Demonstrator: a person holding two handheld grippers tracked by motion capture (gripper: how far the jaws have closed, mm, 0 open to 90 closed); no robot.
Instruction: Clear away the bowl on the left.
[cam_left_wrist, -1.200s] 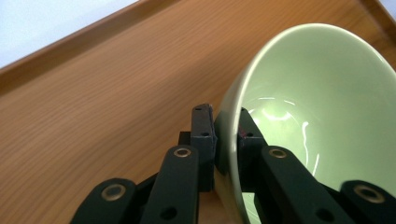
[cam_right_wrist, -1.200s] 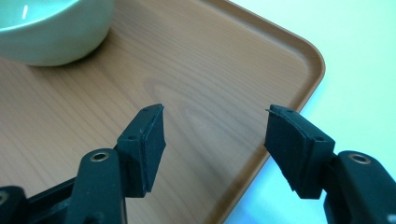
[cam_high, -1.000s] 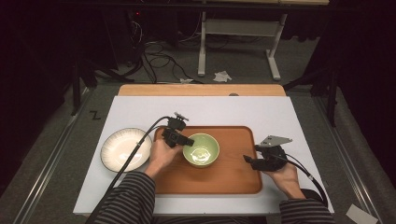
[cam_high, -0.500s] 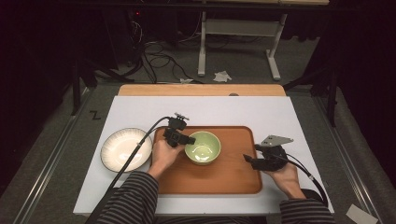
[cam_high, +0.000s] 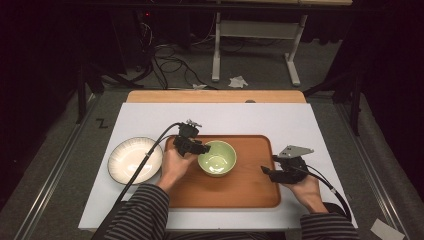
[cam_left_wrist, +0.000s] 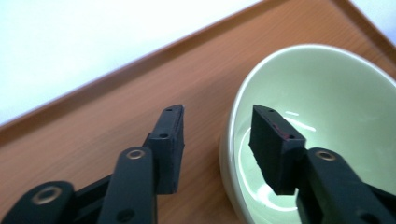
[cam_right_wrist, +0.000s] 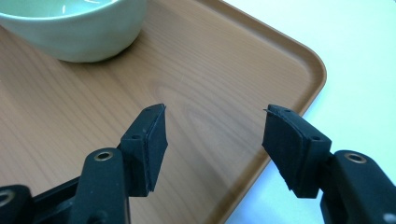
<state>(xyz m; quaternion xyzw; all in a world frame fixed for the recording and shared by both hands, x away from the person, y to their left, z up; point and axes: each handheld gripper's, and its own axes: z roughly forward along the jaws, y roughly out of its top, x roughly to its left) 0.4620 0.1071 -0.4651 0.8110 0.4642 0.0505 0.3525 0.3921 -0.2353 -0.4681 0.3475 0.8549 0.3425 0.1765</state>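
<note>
A pale green bowl stands upright on the brown wooden tray, left of its middle. My left gripper is at the bowl's left rim. In the left gripper view its jaws have just been opening and now straddle the rim of the bowl, one inside and one outside, and neither pad presses on it. My right gripper hangs open over the tray's right edge, with nothing between its fingertips. The bowl lies ahead of it.
A white ribbed plate sits on the white table cover, left of the tray. A wooden board edge runs along the table's far side. Cables trail from both grippers toward the near edge.
Bowl, tray and both hands stay where they were. In the high view the left gripper's jaws look slightly wider at the bowl's rim than before.
</note>
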